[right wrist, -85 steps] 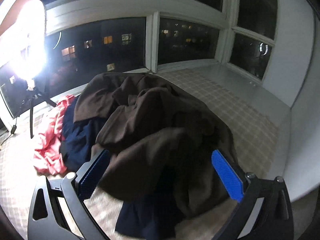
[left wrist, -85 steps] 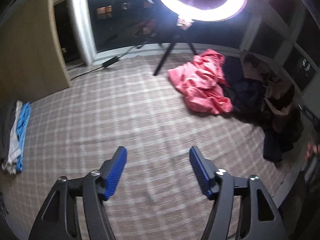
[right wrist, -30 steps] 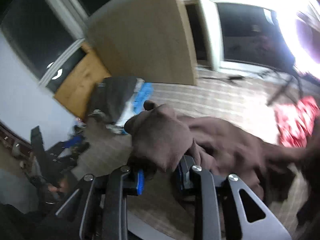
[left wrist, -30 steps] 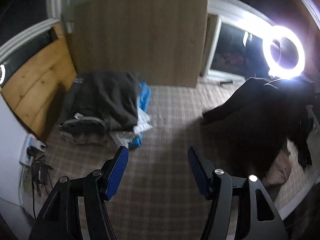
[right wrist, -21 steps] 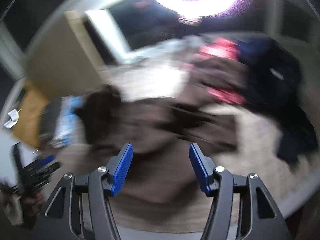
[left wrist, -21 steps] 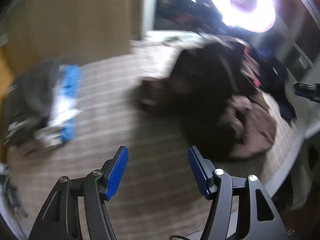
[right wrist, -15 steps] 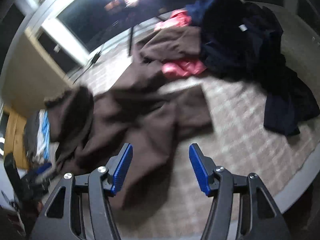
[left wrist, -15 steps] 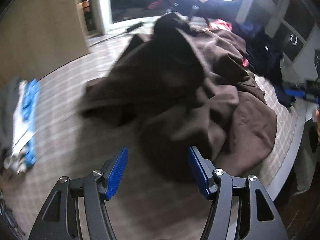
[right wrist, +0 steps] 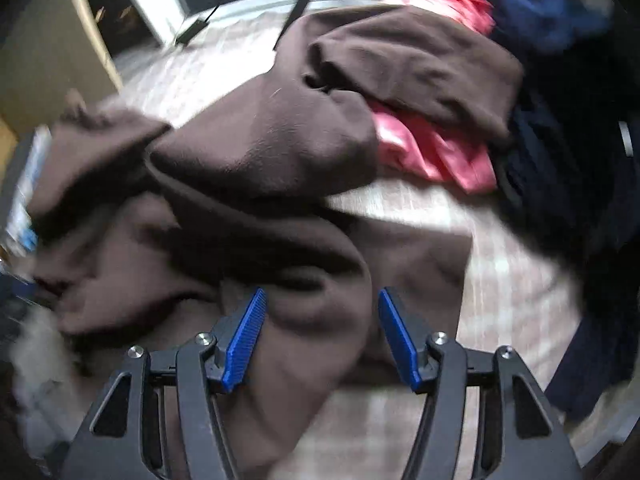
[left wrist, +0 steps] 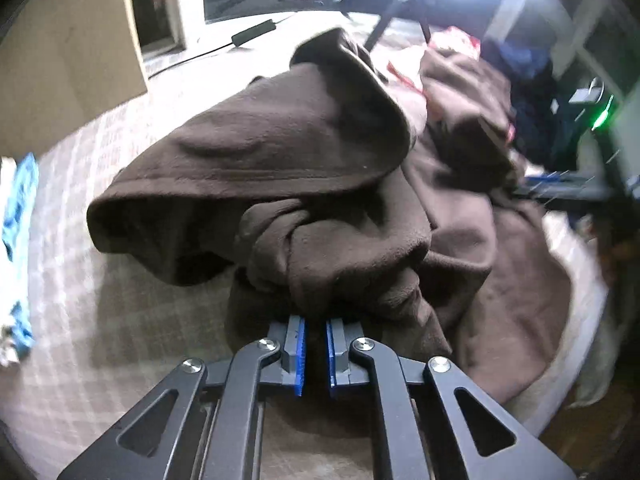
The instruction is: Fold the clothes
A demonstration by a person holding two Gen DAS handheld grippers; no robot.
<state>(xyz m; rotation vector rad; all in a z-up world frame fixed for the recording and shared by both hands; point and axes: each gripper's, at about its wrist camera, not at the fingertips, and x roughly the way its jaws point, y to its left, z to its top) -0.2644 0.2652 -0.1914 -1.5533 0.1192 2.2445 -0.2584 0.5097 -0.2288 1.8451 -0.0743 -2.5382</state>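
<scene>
A large brown fleece garment (left wrist: 280, 140) lies crumpled on the checked cover (left wrist: 80, 320). My left gripper (left wrist: 314, 322) points steeply down at its near edge. Its jaws are closing, the blue pads almost together, with a bunched fold of the brown fleece pinched at their tips. In the right wrist view the same brown garment (right wrist: 260, 148) spreads below my right gripper (right wrist: 322, 300). That gripper stands open, a rounded fold of fleece lying between and under its fingers, which do not press it.
A pink garment (right wrist: 432, 152) lies partly under the brown one, with dark navy clothes (right wrist: 560, 152) piled to the right. A folded stack with blue cloth (left wrist: 16, 208) sits far left. A lamp tripod (left wrist: 400, 4) and wooden panel (left wrist: 68, 40) stand behind.
My left gripper swung from the folded stack down to the brown garment and closed on its edge. The right gripper let go of the garment, opened and dropped low over it.
</scene>
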